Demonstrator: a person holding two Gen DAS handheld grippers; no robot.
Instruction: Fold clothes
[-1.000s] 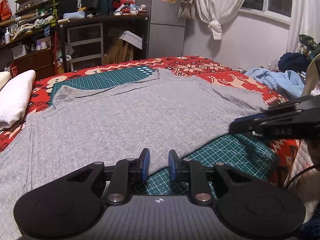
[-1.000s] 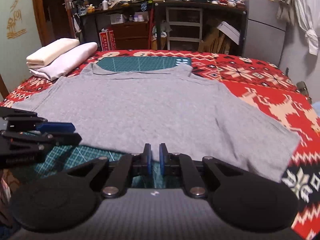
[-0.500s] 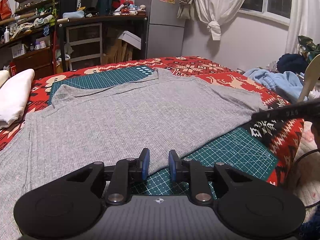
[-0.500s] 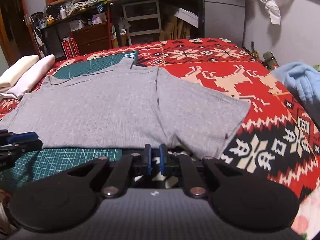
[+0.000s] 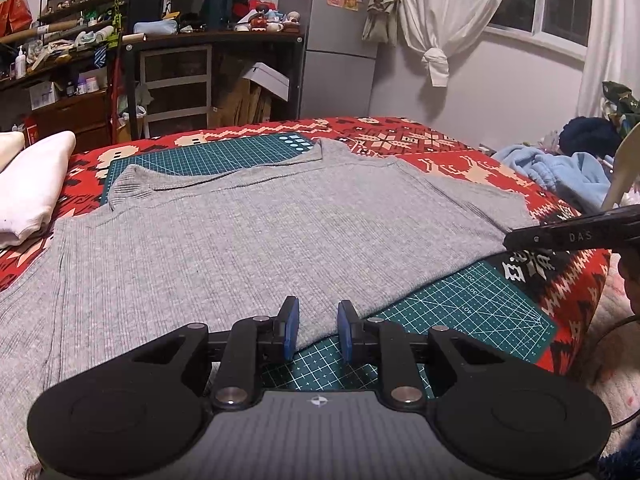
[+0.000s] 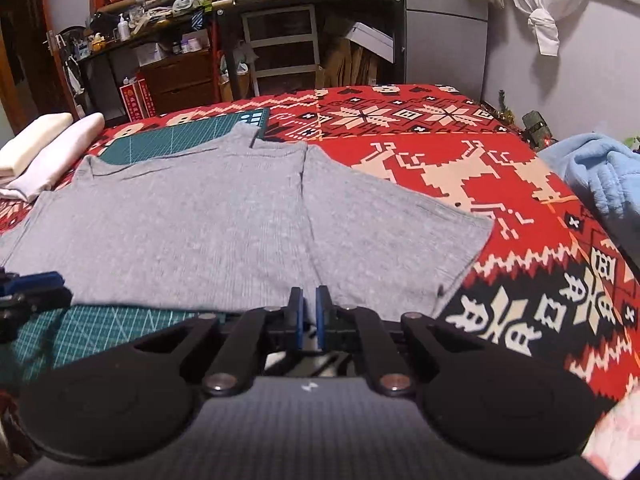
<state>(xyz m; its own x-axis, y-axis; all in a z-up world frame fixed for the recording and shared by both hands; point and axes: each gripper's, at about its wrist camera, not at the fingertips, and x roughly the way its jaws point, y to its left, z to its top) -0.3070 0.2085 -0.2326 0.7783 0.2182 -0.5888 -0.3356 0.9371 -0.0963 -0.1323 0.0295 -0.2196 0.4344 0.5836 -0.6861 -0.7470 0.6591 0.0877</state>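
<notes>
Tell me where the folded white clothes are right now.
The folded white clothes sit at the far left in both wrist views, on the red patterned blanket, just beyond the grey top's left sleeve.

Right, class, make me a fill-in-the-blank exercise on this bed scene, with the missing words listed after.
1. The flat grey ribbed knit top lies partly on a ____ gridded cutting mat.
2. The patterned bedspread is mainly ____.
3. The folded white clothes lie at the picture's ____ edge in both views.
4. The pale blue fleece lies ____ the grey top.

Missing words: green; red; left; apart from
</notes>
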